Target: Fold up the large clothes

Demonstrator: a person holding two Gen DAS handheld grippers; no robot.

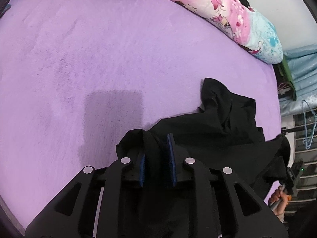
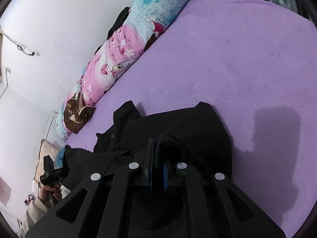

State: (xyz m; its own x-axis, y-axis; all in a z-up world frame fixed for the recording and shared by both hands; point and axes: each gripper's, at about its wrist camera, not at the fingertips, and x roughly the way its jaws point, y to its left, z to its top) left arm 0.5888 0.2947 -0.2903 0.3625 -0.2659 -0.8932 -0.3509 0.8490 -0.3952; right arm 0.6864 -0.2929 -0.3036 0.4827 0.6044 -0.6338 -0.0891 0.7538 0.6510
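Left wrist view: left gripper [image 1: 157, 154] and right gripper [image 2: 156, 164], jaws narrow, each pinch the crumpled black fabric garment [image 1: 223, 123] on the purple plush bedcover [image 1: 99, 59]; spreading likely follows.

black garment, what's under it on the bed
The black garment lies crumpled on the purple blanket, which shows bare all around it. Whatever sits beneath the cloth itself is covered. One edge is lifted between the left gripper and right gripper.

Purple plush bed [image 1: 99, 49], floral quilt [image 2: 118, 55] against white wall [image 2: 49, 29]
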